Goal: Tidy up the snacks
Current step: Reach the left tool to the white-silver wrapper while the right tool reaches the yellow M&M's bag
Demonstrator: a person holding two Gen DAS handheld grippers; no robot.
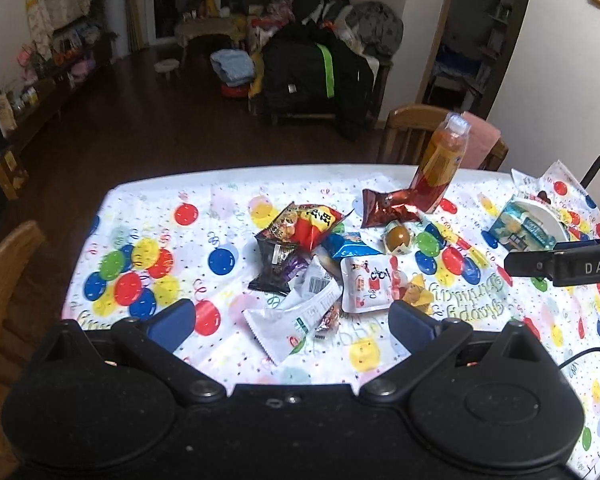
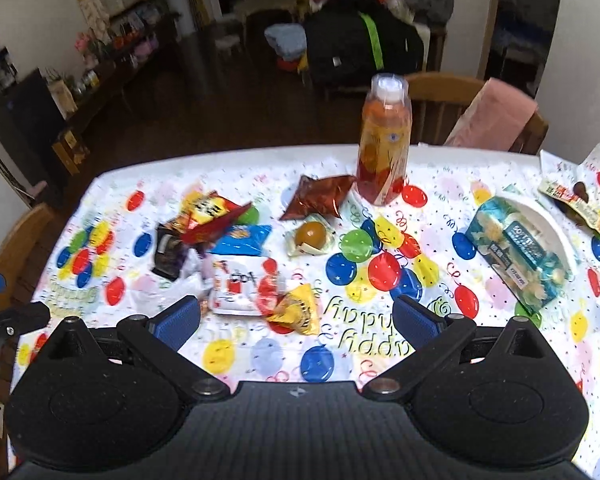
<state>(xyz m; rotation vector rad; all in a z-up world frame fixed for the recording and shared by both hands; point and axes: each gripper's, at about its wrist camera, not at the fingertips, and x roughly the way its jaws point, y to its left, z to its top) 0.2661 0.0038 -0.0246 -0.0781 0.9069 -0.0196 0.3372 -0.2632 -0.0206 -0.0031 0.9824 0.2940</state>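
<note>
Both jaws wide, empty. Left gripper (image 1: 292, 316): drop onto flat white plastic snack wrapper (image 1: 296, 320), pinch its middle, lift clear of pile.

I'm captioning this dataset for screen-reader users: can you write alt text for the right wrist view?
The open right gripper hovers over a balloon-print tablecloth strewn with snack packets. An orange drink bottle stands upright at the far edge, and a tissue pack lies to the right.

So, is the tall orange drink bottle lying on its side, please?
No, the tall orange drink bottle stands upright on the balloon-print tablecloth.
</note>
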